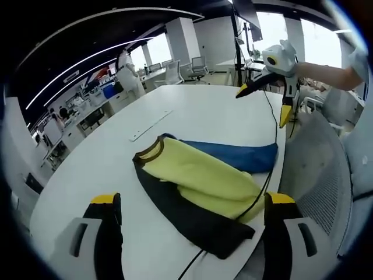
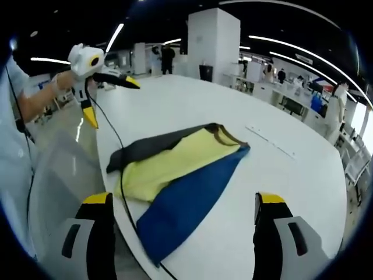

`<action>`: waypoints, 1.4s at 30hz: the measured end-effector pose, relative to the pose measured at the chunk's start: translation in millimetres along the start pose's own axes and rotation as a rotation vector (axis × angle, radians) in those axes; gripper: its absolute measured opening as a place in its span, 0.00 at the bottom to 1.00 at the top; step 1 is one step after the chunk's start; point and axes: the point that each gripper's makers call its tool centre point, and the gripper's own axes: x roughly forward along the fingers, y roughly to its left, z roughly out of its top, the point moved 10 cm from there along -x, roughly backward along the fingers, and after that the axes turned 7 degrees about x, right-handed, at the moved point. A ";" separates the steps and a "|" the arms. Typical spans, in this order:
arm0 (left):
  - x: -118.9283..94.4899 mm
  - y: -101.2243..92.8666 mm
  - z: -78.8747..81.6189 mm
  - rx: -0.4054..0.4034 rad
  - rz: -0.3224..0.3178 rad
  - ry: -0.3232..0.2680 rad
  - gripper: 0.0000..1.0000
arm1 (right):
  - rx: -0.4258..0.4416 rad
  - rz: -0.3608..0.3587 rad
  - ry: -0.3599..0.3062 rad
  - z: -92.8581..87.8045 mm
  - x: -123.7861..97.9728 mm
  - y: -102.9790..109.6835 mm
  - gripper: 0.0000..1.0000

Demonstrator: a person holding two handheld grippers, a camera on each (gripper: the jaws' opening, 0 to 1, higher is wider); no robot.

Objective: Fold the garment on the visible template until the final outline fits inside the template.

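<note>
A garment in yellow, blue and black (image 1: 204, 175) lies folded lengthwise on the white table (image 1: 87, 175), collar pointing away from the table's edge. In the right gripper view the garment (image 2: 175, 169) shows a black side, a yellow middle and a blue side that reaches the table edge. My left gripper (image 1: 192, 198) is open, jaws wide apart, above the garment's near end. My right gripper (image 2: 183, 198) is open too, over the blue part. Each is held in the air beyond the table edge in the other's view: right gripper (image 1: 263, 106), left gripper (image 2: 112, 103). Neither holds cloth.
A black cable (image 1: 256, 192) runs across the garment's edge. A thin white strip (image 1: 150, 125) lies on the table past the collar. A grey mesh chair back (image 1: 326, 175) stands by the table edge. Desks, chairs and people are far behind.
</note>
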 end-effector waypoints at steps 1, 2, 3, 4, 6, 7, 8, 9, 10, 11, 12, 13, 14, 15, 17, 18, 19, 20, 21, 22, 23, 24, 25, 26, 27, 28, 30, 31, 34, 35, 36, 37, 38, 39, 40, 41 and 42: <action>-0.2 -0.7 -0.2 -0.003 0.000 -0.003 1.00 | 0.003 0.000 0.003 -1.3 0.2 0.1 1.00; -0.5 -1.6 -0.4 -0.007 -0.001 -0.007 1.00 | 0.007 -0.003 0.010 -3.5 0.5 0.3 1.00; -0.7 -2.3 -0.4 -0.011 -0.003 -0.009 1.00 | 0.008 -0.005 0.013 -4.9 0.6 0.4 1.00; -1.0 -4.1 -0.1 -0.023 -0.012 -0.018 1.00 | 0.012 -0.007 0.015 -7.2 0.6 0.8 1.00; -1.1 -5.5 0.1 -0.029 -0.016 -0.027 1.00 | 0.020 -0.006 0.019 -11.0 0.5 1.6 1.00; -1.1 -6.1 -0.1 -0.028 -0.015 -0.026 1.00 | 0.024 -0.007 0.020 -12.6 0.6 1.6 1.00; -1.2 -6.7 -1.0 -0.024 -0.010 -0.018 0.99 | 0.025 -0.007 0.022 -14.3 0.5 1.9 1.00; -1.3 -7.4 -1.8 -0.020 -0.008 -0.014 0.99 | 0.028 -0.009 0.026 -16.9 0.5 2.2 1.00; -1.4 -8.7 -2.5 -0.017 -0.010 -0.012 0.99 | 0.032 -0.009 0.028 -18.5 0.3 2.5 1.00; -1.6 -9.8 -3.1 -0.015 -0.016 -0.013 0.99 | 0.037 -0.008 0.030 -20.1 0.2 2.8 1.00; -1.6 -11.0 -3.5 -0.015 -0.022 -0.011 0.99 | 0.041 -0.008 0.031 -21.8 0.1 3.2 1.00; -1.5 -12.5 -4.2 -0.021 -0.029 -0.008 0.99 | 0.044 -0.009 0.034 -24.1 0.1 3.5 1.00; -1.4 -13.6 -4.8 -0.025 -0.031 -0.007 0.99 | 0.046 -0.014 0.038 -26.3 0.1 3.6 1.00; -1.4 -14.8 -5.8 -0.026 -0.030 -0.006 0.99 | 0.049 -0.020 0.046 -29.2 0.3 3.4 1.00; -1.5 -16.1 -7.6 -0.028 -0.027 -0.002 0.99 | 0.054 -0.024 0.056 -34.3 0.4 3.8 1.00; -1.3 -16.8 -8.3 -0.029 -0.027 0.001 0.99 | 0.059 -0.021 0.061 -36.2 0.3 4.3 1.00; -1.2 -17.4 -9.2 -0.030 -0.029 0.002 0.98 | 0.065 -0.018 0.067 -38.1 0.3 4.6 1.00; -1.1 -18.3 -10.1 -0.032 -0.031 0.003 0.98 | 0.068 -0.017 0.072 -40.4 0.1 5.0 1.00; -1.0 -19.2 -11.0 -0.034 -0.033 0.006 0.97 | 0.069 -0.017 0.074 -42.0 0.1 5.0 1.00; -0.9 -19.6 -11.4 -0.034 -0.033 0.008 0.97 | 0.072 -0.017 0.076 -43.8 -0.3 5.0 0.98; -1.0 -20.5 -12.3 -0.033 -0.035 0.012 0.96 | 0.077 -0.017 0.077 -44.8 -0.4 5.0 0.97; -1.1 -21.5 -12.9 -0.033 -0.037 0.015 0.96 | 0.089 -0.014 0.080 -47.1 -0.4 5.4 0.96; -1.1 -22.8 -13.9 -0.030 -0.038 0.015 0.95 | 0.093 -0.013 0.085 -48.7 -0.3 5.9 0.96; -0.9 -23.5 -14.4 -0.029 -0.038 0.014 0.95 | 0.095 -0.012 0.088 -50.4 -0.1 6.4 0.95; -0.7 -23.9 -15.0 -0.031 -0.039 0.013 0.95 | 0.097 -0.009 0.096 -53.4 0.1 6.8 0.94; -0.4 -24.7 -15.9 -0.037 -0.042 0.016 0.94 | 0.099 -0.008 0.101 -55.3 0.1 6.8 0.93; -0.2 -25.9 -17.3 -0.042 -0.047 0.021 0.92 | 0.115 -0.012 0.113 -59.9 0.2 5.6 0.90; -0.1 -26.4 -17.5 -0.045 -0.049 0.020 0.92 | 0.122 -0.012 0.114 -62.4 0.2 4.7 0.89; -0.2 -28.7 -17.5 -0.052 -0.056 0.015 0.92 | 0.136 -0.015 0.118 -67.8 0.3 3.2 0.82; -0.4 -29.2 -17.4 -0.053 -0.053 0.013 0.92 | 0.142 -0.009 0.125 -70.7 0.7 3.1 0.79; -0.5 -29.5 -17.4 -0.051 -0.051 0.012 0.91 | 0.150 -0.006 0.133 -73.0 0.9 3.3 0.76; -0.8 -29.9 -17.5 -0.048 -0.050 0.014 0.90 | 0.167 -0.003 0.142 -76.5 1.7 3.5 0.73; -1.1 -30.2 -17.7 -0.050 -0.051 0.015 0.90 | 0.173 0.002 0.146 -78.7 2.0 3.9 0.71; -1.2 -30.7 -17.8 -0.052 -0.052 0.015 0.90 | 0.178 0.005 0.151 -80.9 2.7 4.0 0.69; -1.5 -31.7 -18.0 -0.053 -0.053 0.012 0.90 | 0.186 0.003 0.157 -83.9 3.3 4.2 0.67; -1.5 -32.2 -18.3 -0.053 -0.053 0.013 0.90 | 0.190 0.005 0.163 -85.8 3.8 4.5 0.66; -1.5 -32.7 -19.1 -0.052 -0.050 0.018 0.89 | 0.198 0.010 0.173 -89.0 4.2 5.0 0.63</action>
